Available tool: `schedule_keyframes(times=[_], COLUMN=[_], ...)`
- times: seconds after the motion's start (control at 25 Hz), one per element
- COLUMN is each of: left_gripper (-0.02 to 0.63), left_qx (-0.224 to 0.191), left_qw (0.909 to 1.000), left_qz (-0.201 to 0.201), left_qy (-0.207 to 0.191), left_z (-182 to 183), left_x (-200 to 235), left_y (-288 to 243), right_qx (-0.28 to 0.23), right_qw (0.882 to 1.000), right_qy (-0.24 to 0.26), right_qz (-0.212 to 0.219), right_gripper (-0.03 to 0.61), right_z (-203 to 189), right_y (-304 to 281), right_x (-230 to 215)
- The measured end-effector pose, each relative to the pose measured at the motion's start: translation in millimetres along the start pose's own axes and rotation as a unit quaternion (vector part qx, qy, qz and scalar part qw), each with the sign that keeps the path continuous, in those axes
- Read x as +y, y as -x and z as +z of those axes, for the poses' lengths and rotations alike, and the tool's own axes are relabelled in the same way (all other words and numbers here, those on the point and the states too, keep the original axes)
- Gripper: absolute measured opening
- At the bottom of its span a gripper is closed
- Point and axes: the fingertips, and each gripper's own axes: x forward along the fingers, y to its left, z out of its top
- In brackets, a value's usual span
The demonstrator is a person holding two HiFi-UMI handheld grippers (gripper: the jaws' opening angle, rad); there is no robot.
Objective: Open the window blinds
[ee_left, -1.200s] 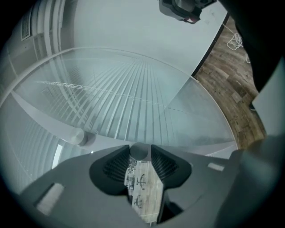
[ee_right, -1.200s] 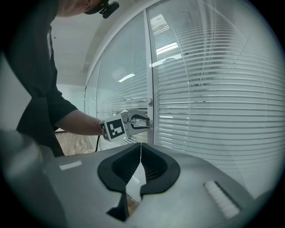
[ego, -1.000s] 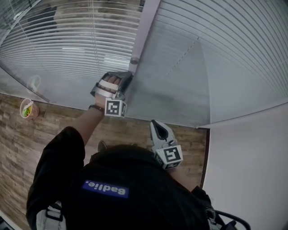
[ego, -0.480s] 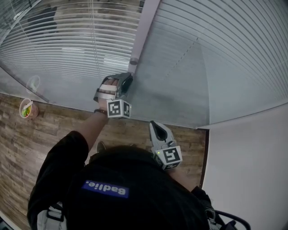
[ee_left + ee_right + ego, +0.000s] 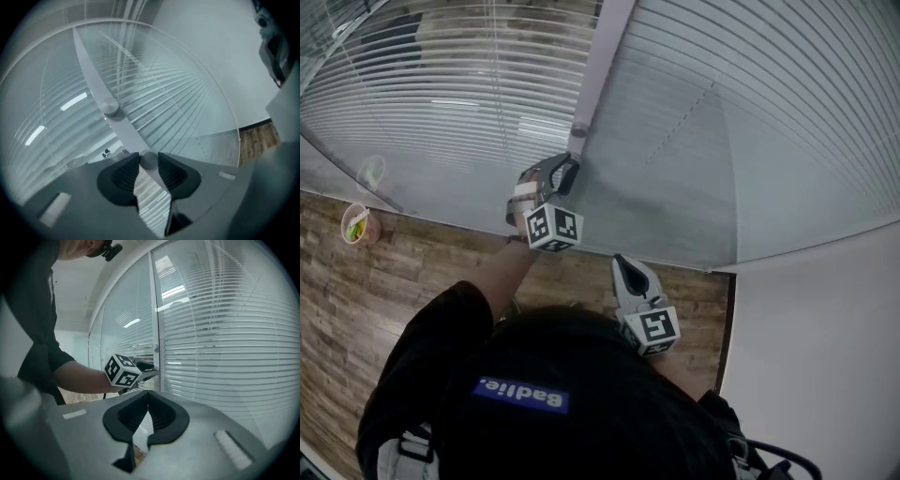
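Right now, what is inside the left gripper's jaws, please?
A small round knob on the window post; jaws of the left gripper, just eased wider, cover its sides.

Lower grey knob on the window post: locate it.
The lower grey round knob sits centre in the left gripper view, between the left gripper's pads; its jaws just opened slightly.

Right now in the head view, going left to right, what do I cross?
cup → left gripper (jaws just opened slightly, knob between them) → right gripper → white wall
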Motion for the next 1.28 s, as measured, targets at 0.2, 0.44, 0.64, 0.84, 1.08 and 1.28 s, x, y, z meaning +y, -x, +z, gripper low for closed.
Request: schedule_keyframes(times=[0.2,0.44,0.64,0.84,1.08,1.28], left_gripper=[0.121,0.121,0.121,0.121,0.121,0.146], left_qx=[0.004,-0.007,-0.007,-0.010,-0.011,-0.009], left_qw=[0.9939,0.9687,0.9457,0.9051,0.8641,0.8678], left_qz=[-0.007,-0.016,-0.020,-0.027,-0.033,-0.046], left_qy=[0.110,0.248,0.325,0.424,0.502,0.495], left_z=[-2.1,-1.8,0.1,-4.0,-6.0,-10.2], left_x=[2.4,6.6,13.2,15.9,18.7,19.0], left_y=[-1.4,-1.3,1.3,1.3,-0.4,-1.2], right_qx=[-0.004,-0.007,-0.011,-0.016,-0.015,-0.010], right_qw=[1.000,1.000,1.000,1.000,1.000,1.000], right_qy=[-0.008,-0.006,-0.010,-0.009,-0.009,-0.012], right_qz=[0.001,-0.002,0.000,0.003,0.002,0.005], right_gripper=[0.003,0.003,0.003,0.003,0.003,0.020], right_z=[-0.6,1.6,1.7,4.5,1.2,-1.4], right_y=[-0.6,-0.2,-0.8,-0.5,-0.9,-1.9], right_x=[-3.0,-6.3,-7.4,-6.9,-9.1,-6.7])
